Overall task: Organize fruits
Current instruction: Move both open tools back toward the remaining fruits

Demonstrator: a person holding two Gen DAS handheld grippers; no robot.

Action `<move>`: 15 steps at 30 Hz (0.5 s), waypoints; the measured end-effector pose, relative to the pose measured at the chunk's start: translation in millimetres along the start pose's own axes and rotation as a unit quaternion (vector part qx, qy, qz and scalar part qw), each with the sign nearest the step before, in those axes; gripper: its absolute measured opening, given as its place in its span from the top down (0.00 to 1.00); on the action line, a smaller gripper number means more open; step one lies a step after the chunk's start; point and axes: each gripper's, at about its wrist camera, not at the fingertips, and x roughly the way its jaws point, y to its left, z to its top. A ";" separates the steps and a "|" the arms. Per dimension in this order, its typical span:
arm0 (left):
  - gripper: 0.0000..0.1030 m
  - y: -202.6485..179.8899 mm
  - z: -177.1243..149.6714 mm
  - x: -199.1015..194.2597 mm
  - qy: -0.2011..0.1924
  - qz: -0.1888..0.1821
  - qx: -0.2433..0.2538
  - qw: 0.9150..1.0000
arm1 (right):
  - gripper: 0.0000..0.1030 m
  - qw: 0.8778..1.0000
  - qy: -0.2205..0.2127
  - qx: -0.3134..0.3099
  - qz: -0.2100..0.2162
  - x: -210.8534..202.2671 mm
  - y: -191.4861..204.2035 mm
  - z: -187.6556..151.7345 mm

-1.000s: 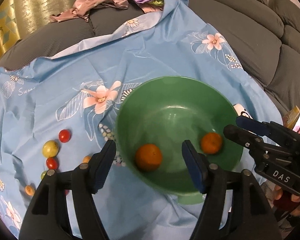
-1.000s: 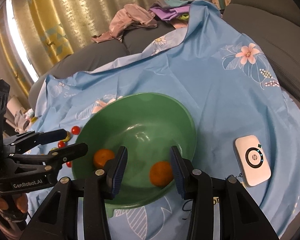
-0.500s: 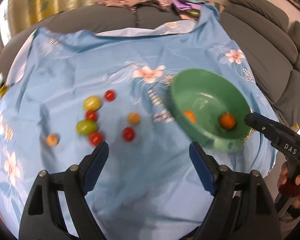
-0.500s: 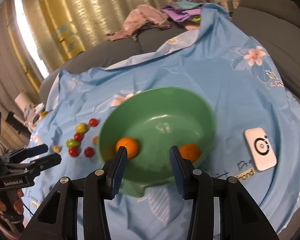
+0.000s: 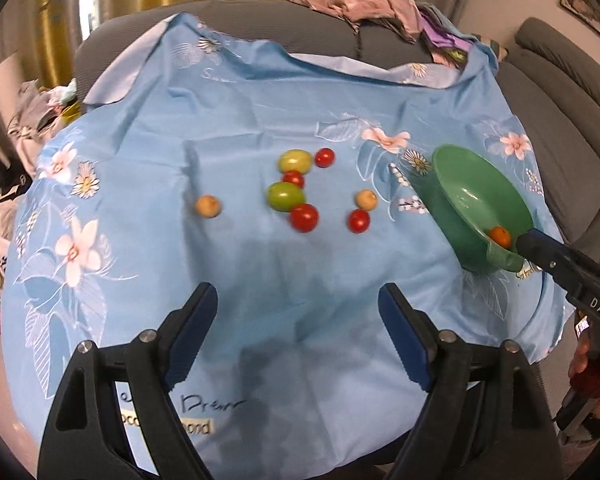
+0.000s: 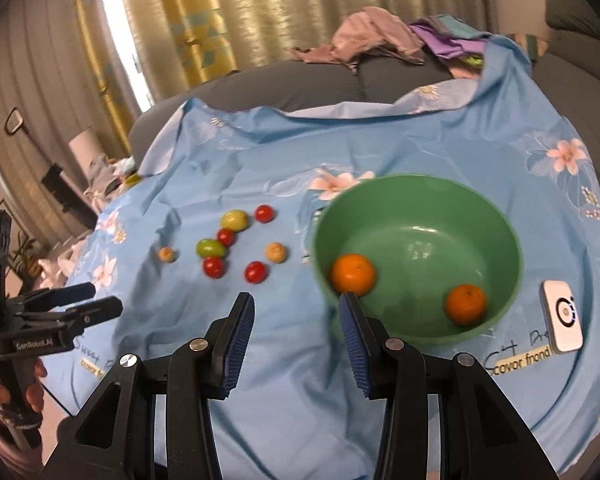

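Observation:
A green bowl (image 6: pixel 500 236) on the blue flowered cloth holds two oranges (image 6: pixel 353 274) (image 6: pixel 465 304); the bowl also shows at the right of the left wrist view (image 5: pixel 460 184). Left of it lie several small fruits: red tomatoes (image 5: pixel 304 217), green ones (image 5: pixel 285 196) and two tan ones (image 5: pixel 208 205). My left gripper (image 5: pixel 298 322) is open and empty, above the cloth, short of the fruits. My right gripper (image 6: pixel 296 320) is open and empty at the bowl's near left rim.
A white device (image 6: pixel 563 322) lies on the cloth right of the bowl. Clothes (image 6: pixel 364 40) are piled on the grey sofa back behind. The sofa cushions (image 5: pixel 572 92) rise at the right. The cloth (image 5: pixel 140 240) hangs over the near edge.
My left gripper has swung left and back from over the bowl to face the loose fruits. My right gripper has pulled back and up from the bowl. Both stay open.

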 end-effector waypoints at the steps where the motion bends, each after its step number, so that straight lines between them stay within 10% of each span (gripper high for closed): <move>1: 0.20 3.7 -2.5 -3.6 -0.003 0.003 -0.003 1.000 | 0.57 1.000 0.001 -0.003 0.003 0.5 3.0 -0.1; 15: 0.20 37.8 -23.4 -0.8 0.008 0.009 -0.025 1.000 | 0.57 0.998 0.031 -0.036 0.039 23.9 40.5 -3.5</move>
